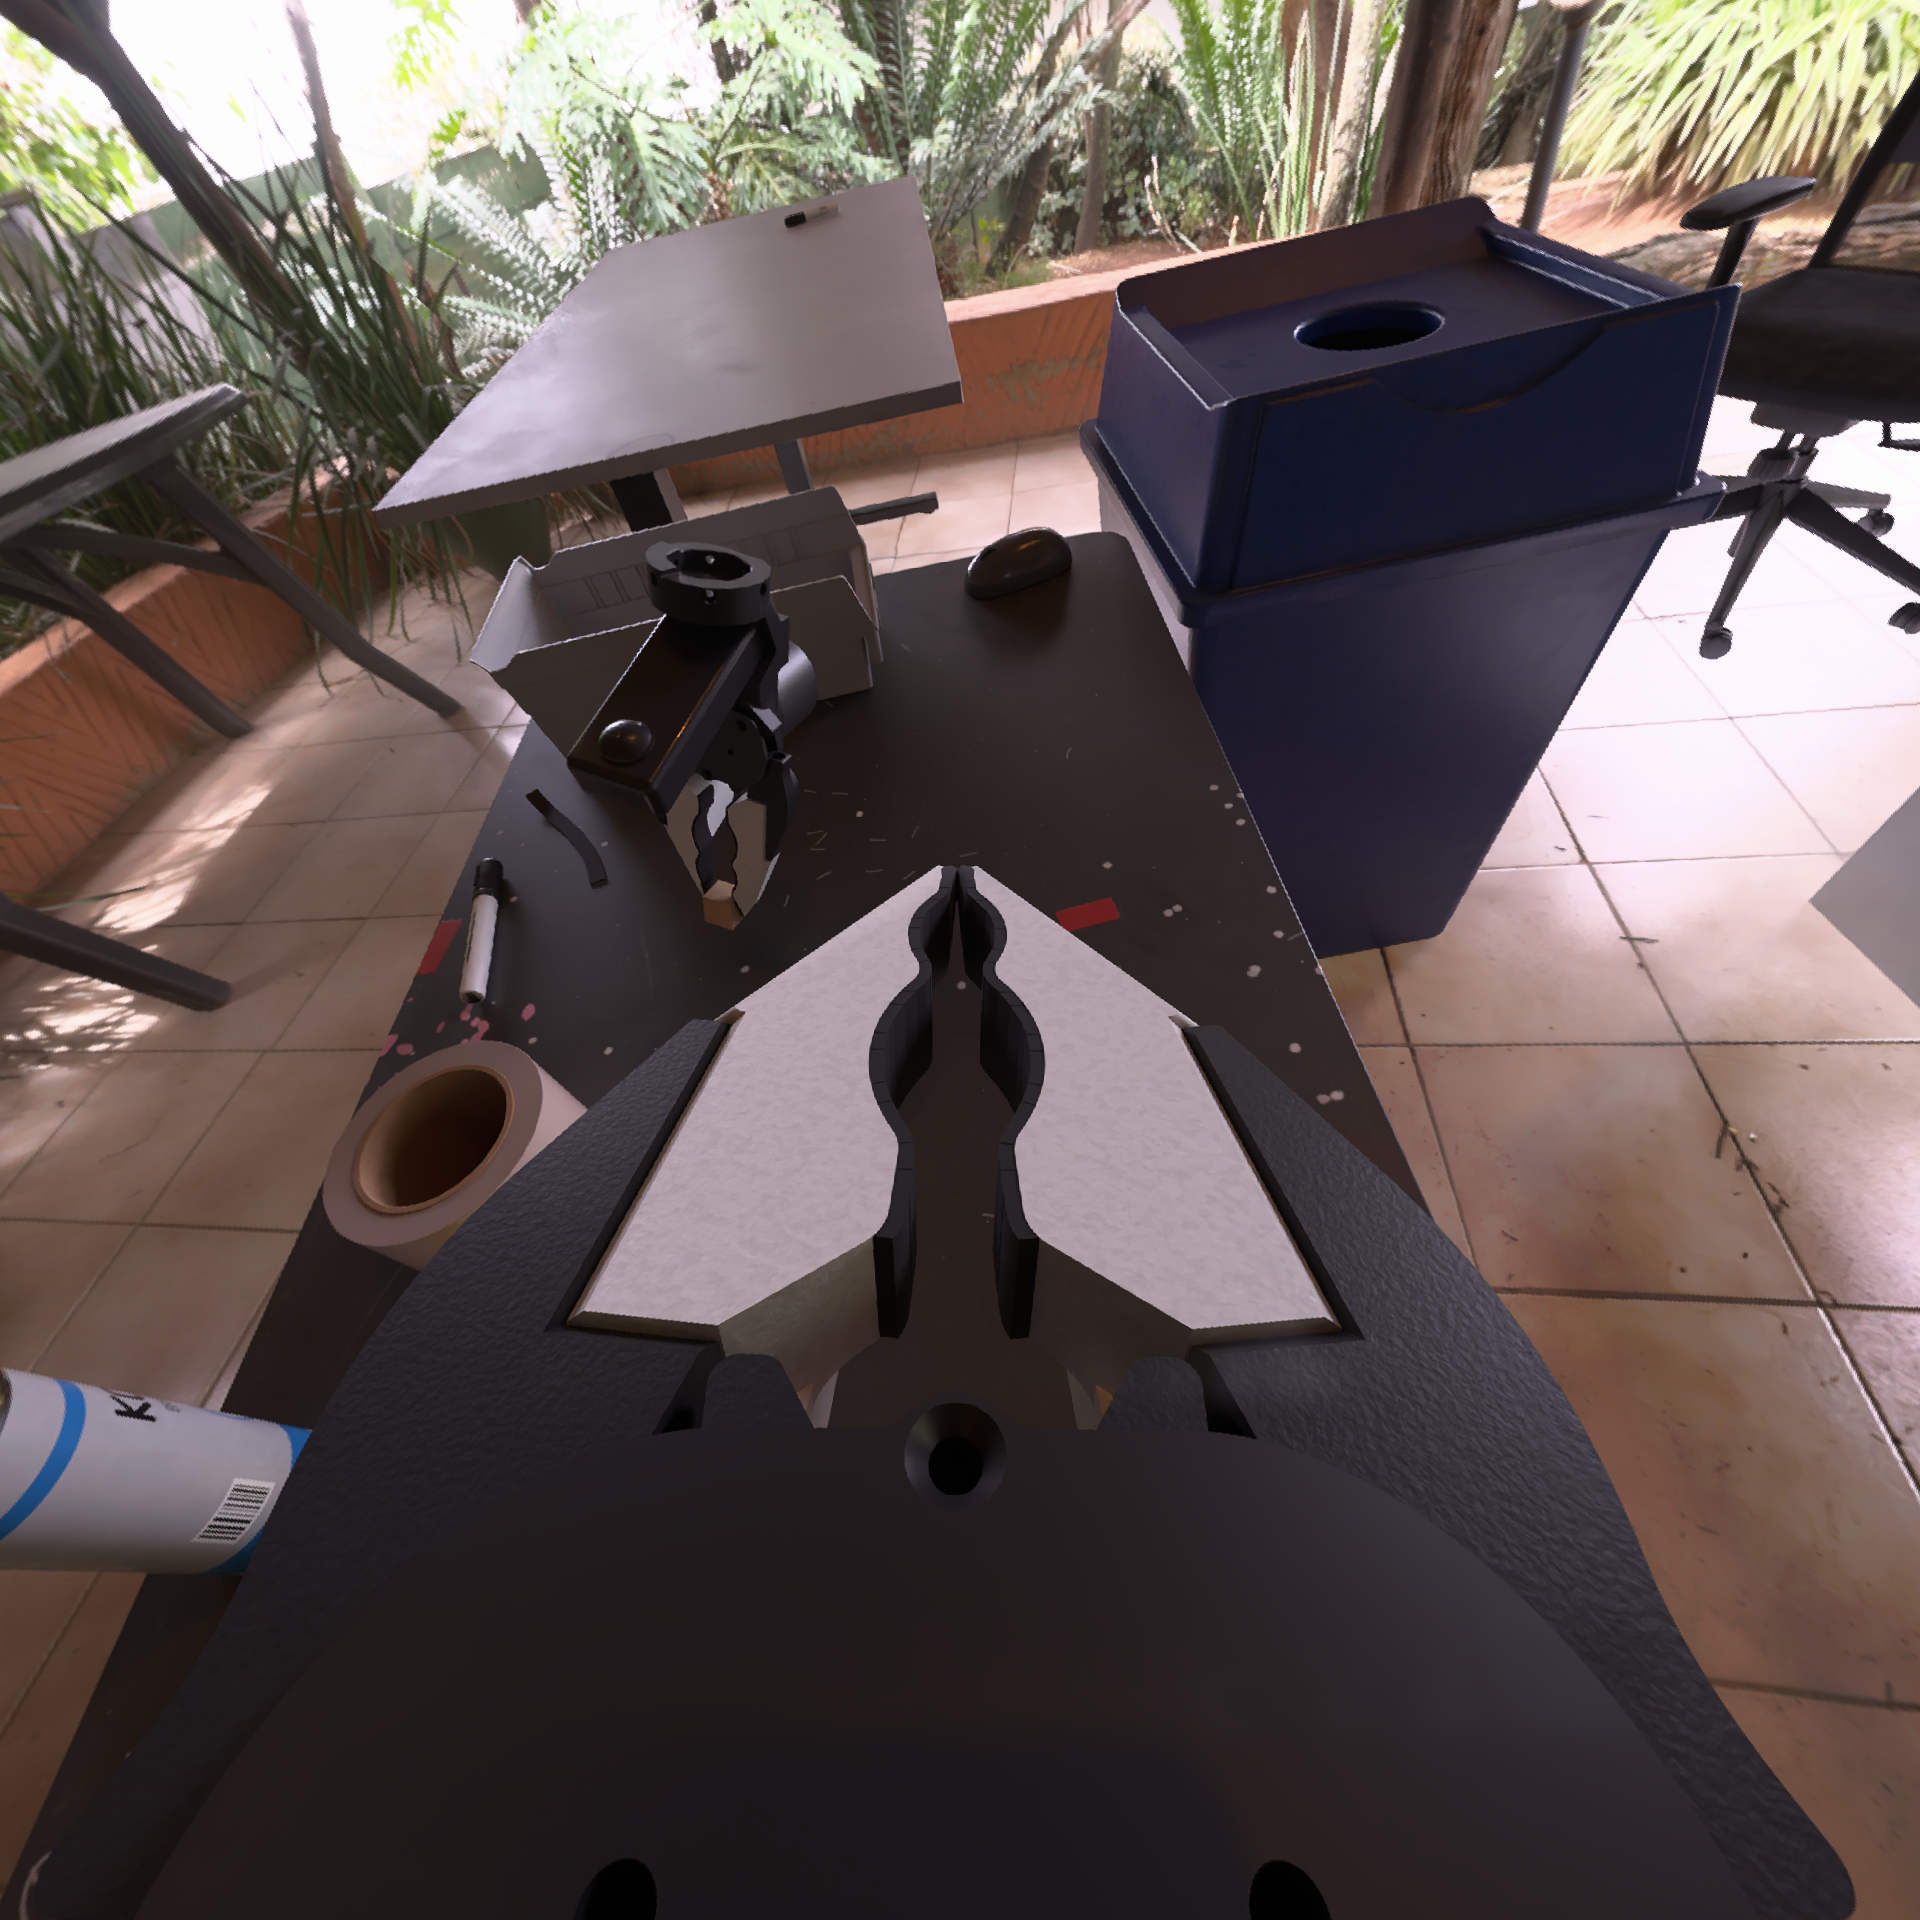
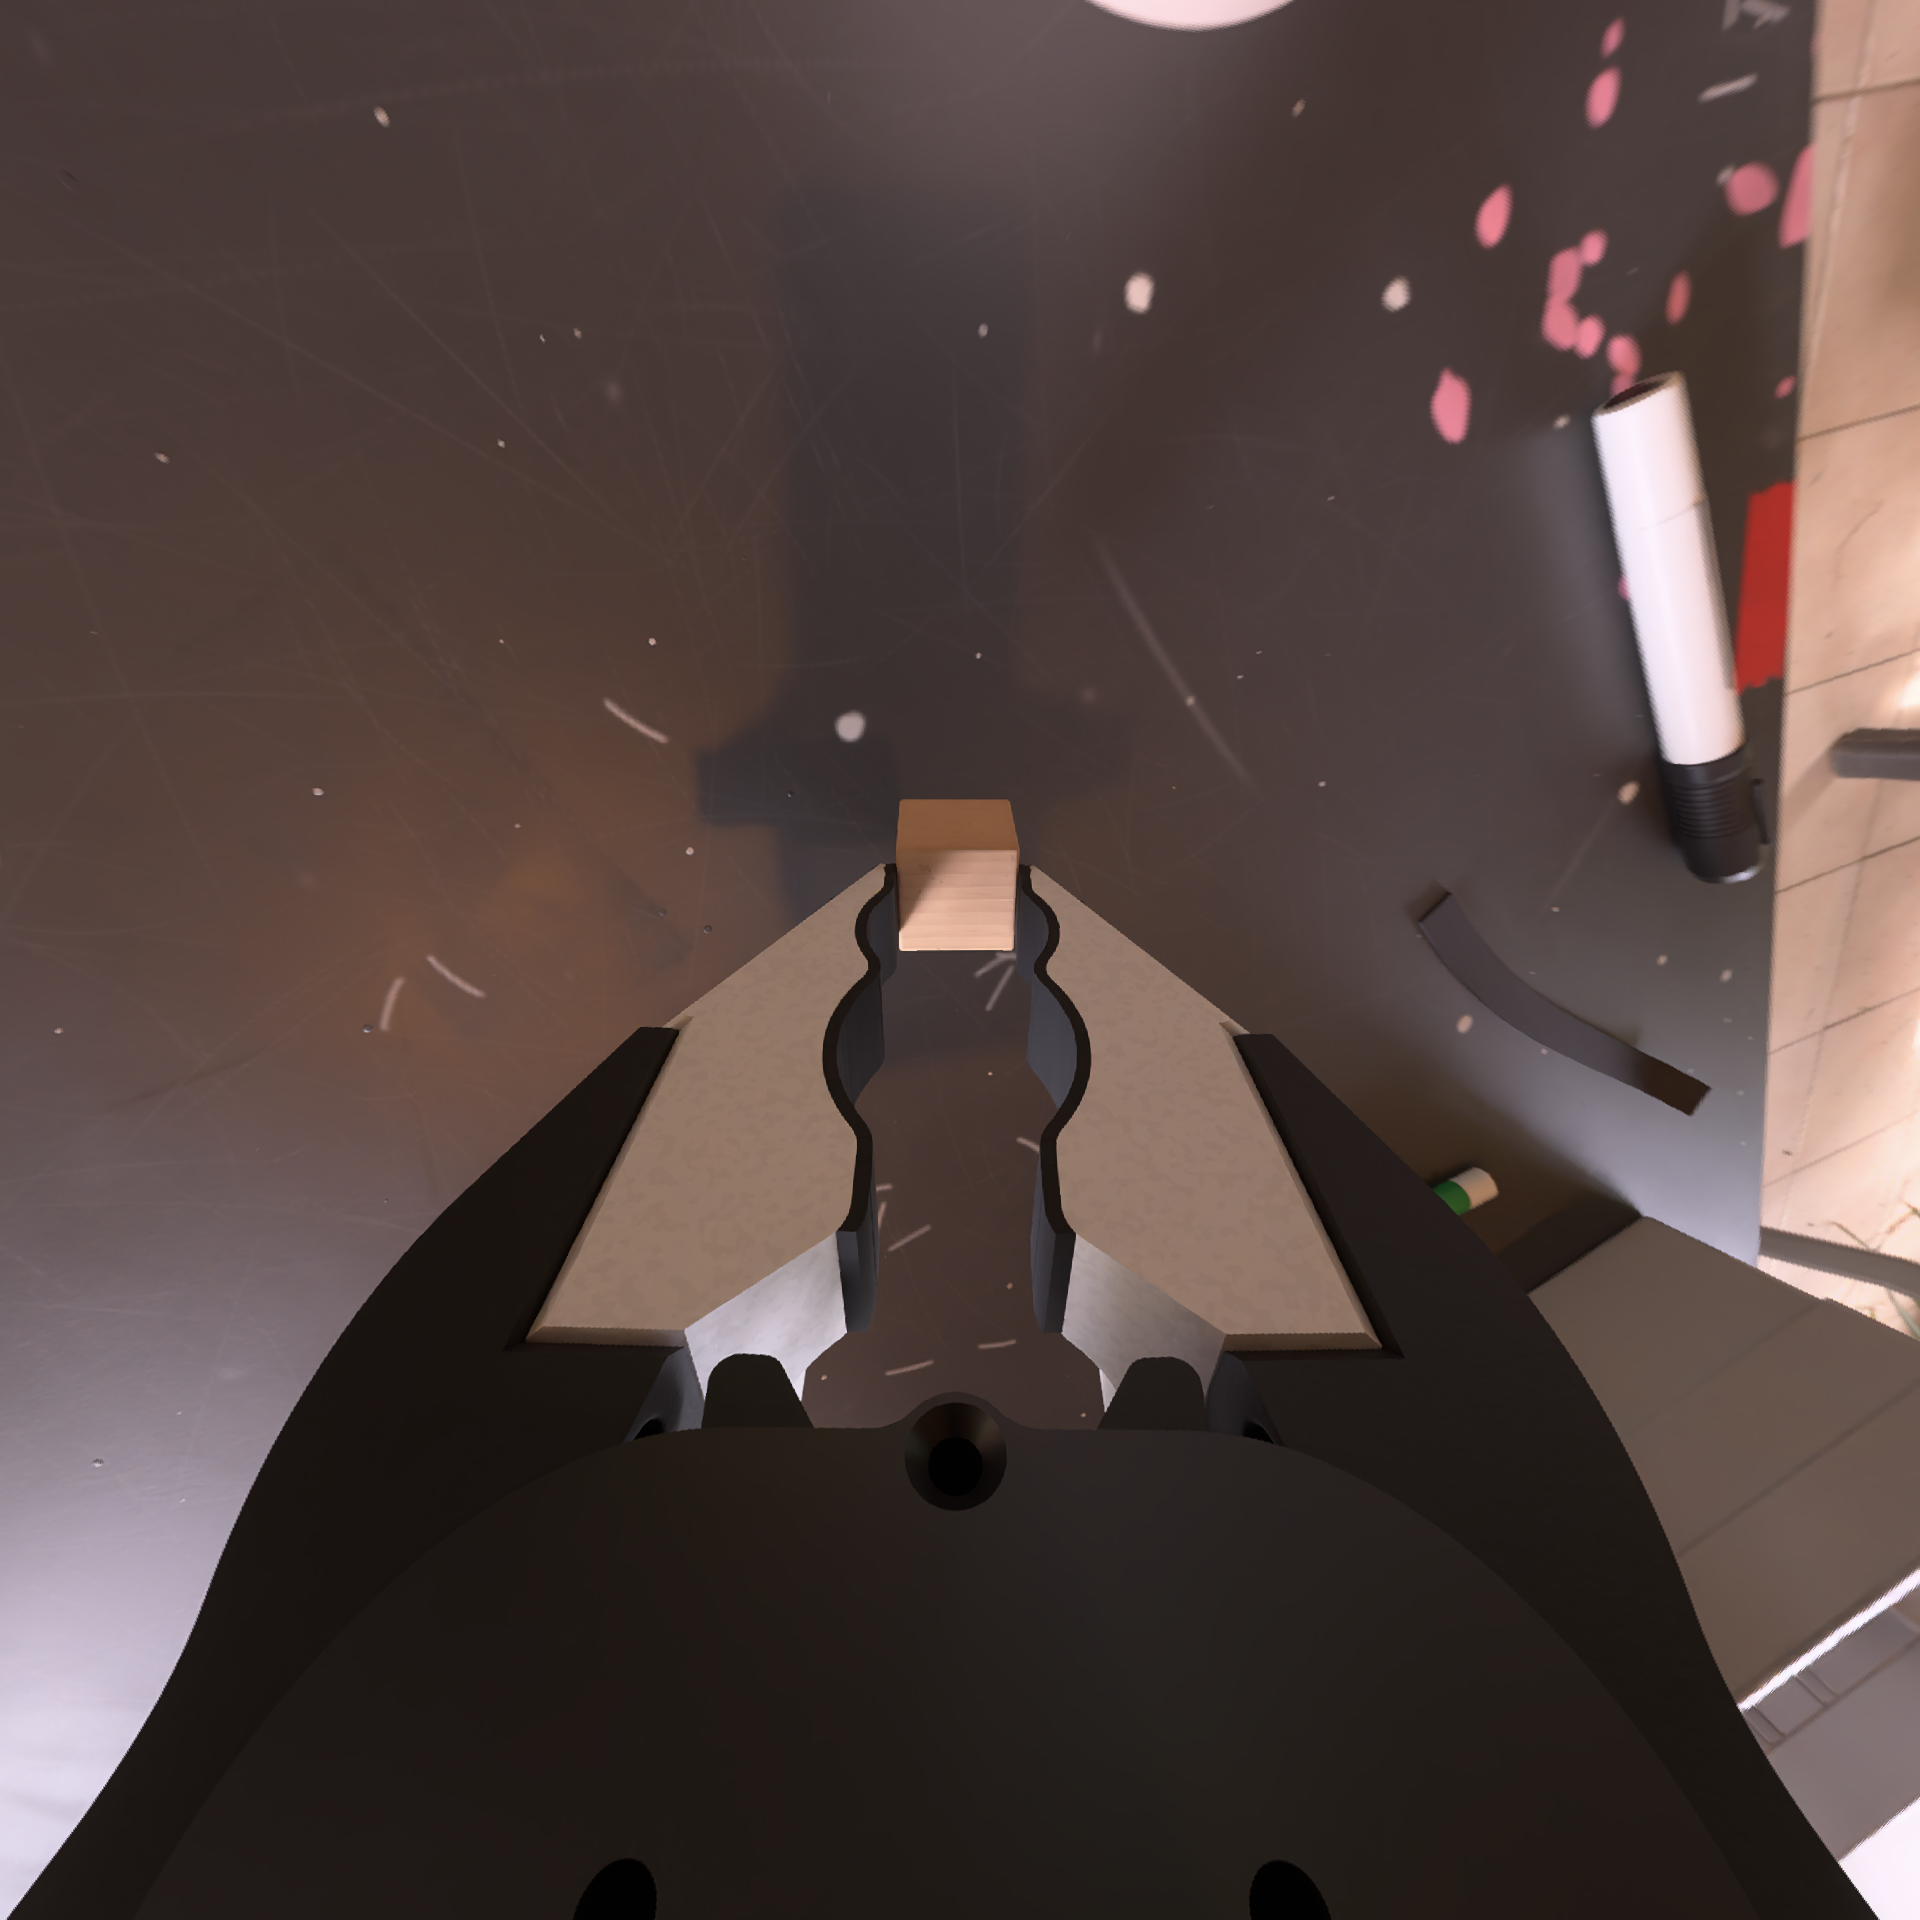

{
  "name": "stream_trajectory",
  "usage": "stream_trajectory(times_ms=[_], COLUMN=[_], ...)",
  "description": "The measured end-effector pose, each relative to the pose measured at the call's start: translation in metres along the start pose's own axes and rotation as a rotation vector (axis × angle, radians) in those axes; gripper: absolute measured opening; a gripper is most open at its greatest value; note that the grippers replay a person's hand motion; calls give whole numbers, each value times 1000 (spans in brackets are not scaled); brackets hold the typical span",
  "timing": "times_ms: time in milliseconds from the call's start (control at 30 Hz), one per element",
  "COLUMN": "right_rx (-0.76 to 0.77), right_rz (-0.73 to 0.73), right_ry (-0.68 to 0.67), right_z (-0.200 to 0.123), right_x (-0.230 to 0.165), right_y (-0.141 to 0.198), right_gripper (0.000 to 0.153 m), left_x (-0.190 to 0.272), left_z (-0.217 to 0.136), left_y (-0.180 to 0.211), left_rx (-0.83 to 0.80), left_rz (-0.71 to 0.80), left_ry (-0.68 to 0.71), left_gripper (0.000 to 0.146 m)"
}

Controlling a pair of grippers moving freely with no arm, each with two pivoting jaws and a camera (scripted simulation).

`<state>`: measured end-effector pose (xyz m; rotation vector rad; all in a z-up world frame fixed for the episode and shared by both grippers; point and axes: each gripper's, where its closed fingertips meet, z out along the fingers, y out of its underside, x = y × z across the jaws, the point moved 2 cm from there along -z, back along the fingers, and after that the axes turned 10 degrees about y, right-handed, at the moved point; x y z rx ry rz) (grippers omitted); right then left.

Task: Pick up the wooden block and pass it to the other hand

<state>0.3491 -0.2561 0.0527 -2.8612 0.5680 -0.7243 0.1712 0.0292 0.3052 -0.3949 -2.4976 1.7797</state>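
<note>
— Where's the wooden block point(image 2: 956, 875)?
— Pinched at the tips of my right tool point(image 2: 956, 883), just above the desk point(image 2: 416, 520).
— And the left tool point(image 1: 957, 883)?
— Closed, empty, facing the block for the pass.

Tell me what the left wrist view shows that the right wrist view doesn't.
Only the left wrist view shows the blue bin, the tape roll, the office chair, the plants, and the left gripper shut on nothing. Only the right wrist view shows the wooden block clearly, pinched between the fingertips, plus a green-tipped item at the table edge. Both show the dark table, the white marker, the curved black strip and the right gripper.
</note>
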Motion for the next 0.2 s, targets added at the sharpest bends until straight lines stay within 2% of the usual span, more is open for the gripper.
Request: stream_trajectory(times_ms=[200], right_rx=[-15], right_rz=[0], right_ry=[-16], right_z=[13], right_x=[-3], right_y=[0], right_gripper=[22], left_x=[-1], left_z=[0], left_y=[3], left_rx=[-12], left_rz=[-5], left_ry=[1], left_gripper=[0])
